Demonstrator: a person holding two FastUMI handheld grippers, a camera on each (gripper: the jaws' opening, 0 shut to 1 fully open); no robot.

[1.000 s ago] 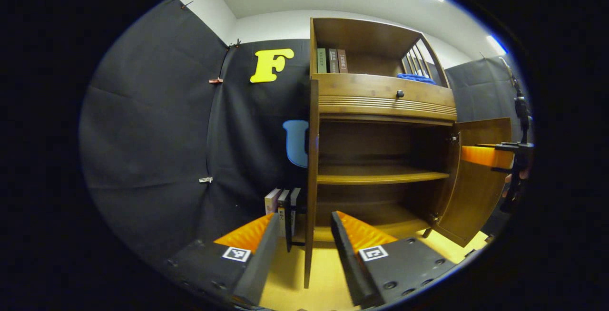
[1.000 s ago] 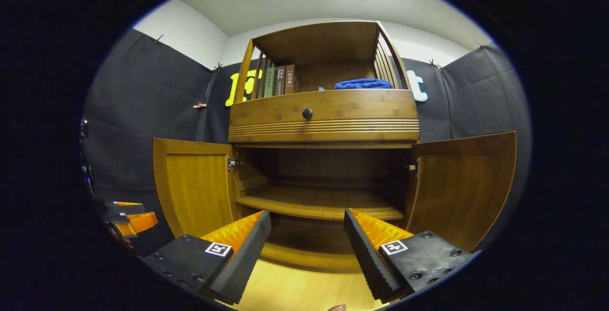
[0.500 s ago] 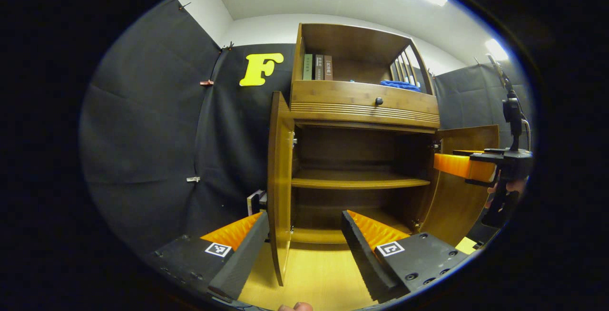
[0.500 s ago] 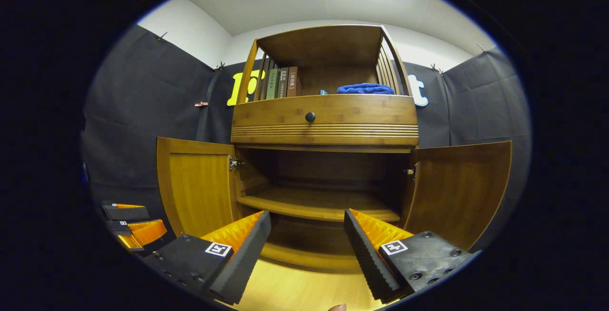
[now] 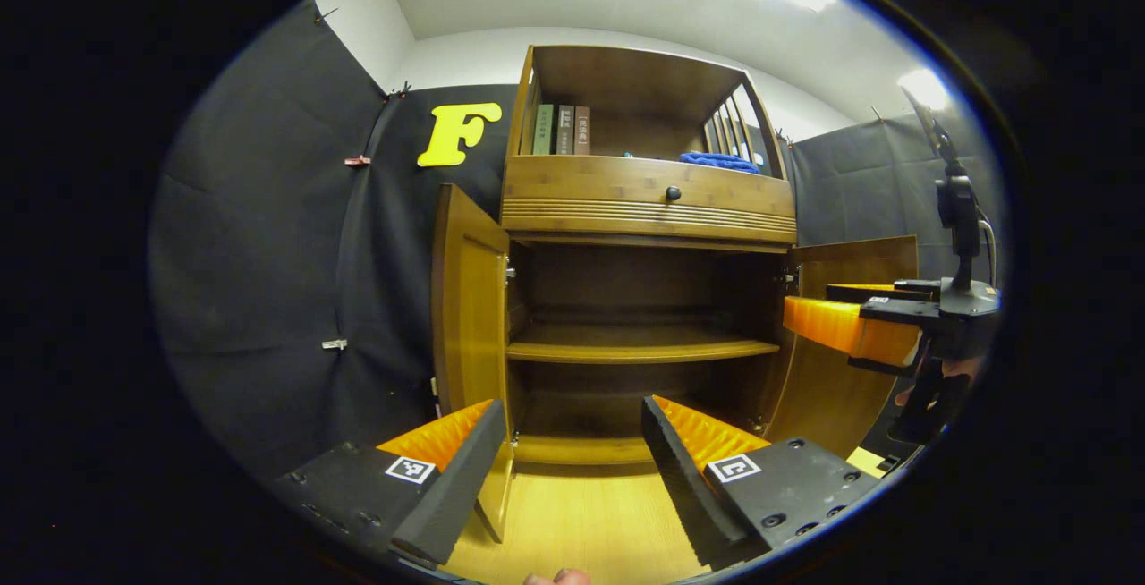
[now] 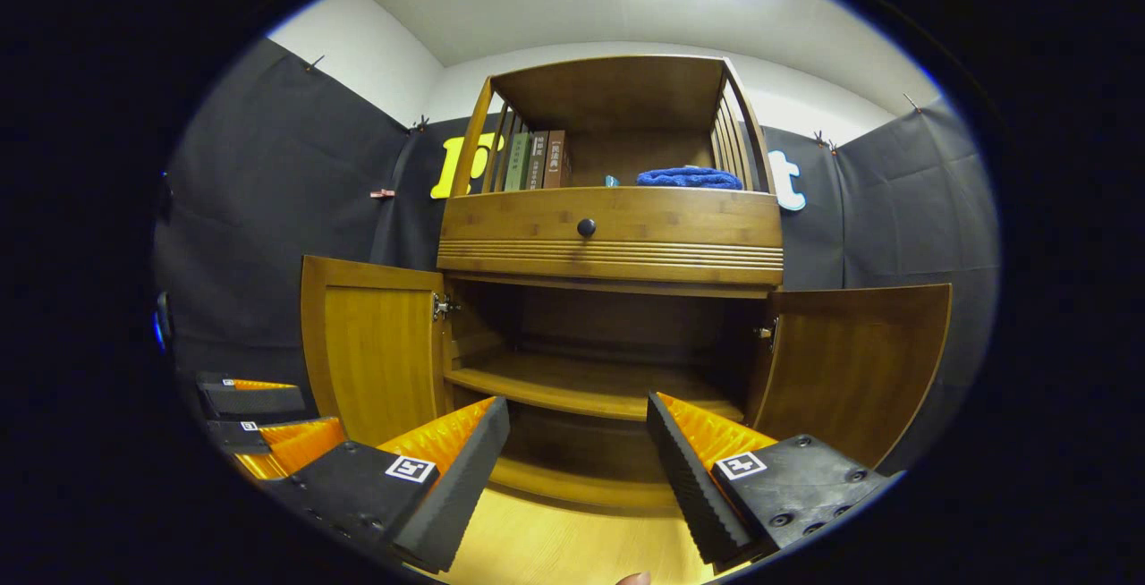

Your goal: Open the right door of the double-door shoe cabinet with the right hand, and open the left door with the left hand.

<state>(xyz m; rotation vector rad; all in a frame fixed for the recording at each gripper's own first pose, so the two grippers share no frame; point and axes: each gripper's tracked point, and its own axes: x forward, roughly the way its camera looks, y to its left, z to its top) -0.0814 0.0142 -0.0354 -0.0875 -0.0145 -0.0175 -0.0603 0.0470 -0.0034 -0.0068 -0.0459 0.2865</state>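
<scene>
The wooden shoe cabinet (image 6: 608, 241) stands in front of me with both lower doors swung wide. In the right gripper view its left door (image 6: 371, 352) and right door (image 6: 854, 366) flank the dark inside with one shelf (image 6: 590, 385). My right gripper (image 6: 577, 451) is open, empty and short of the cabinet; my left gripper (image 6: 268, 419) shows low at the left. In the left gripper view my left gripper (image 5: 572, 442) is open and empty, with the left door (image 5: 465, 299) just beyond its left finger. The right gripper (image 5: 832, 308) hovers in front of the right door (image 5: 841, 388).
Above the doors runs a drawer with a black knob (image 6: 586, 227). The top shelf holds a few books (image 6: 537, 160) and a blue cloth (image 6: 689, 178). Light wooden floor (image 6: 555, 540) lies in front of the cabinet. Black cloth walls close in behind and on both sides.
My left gripper has drawn back and shifted off the left door's edge, so the door now shows its inner face. The right gripper view has sunk a little; both doors stay open.
</scene>
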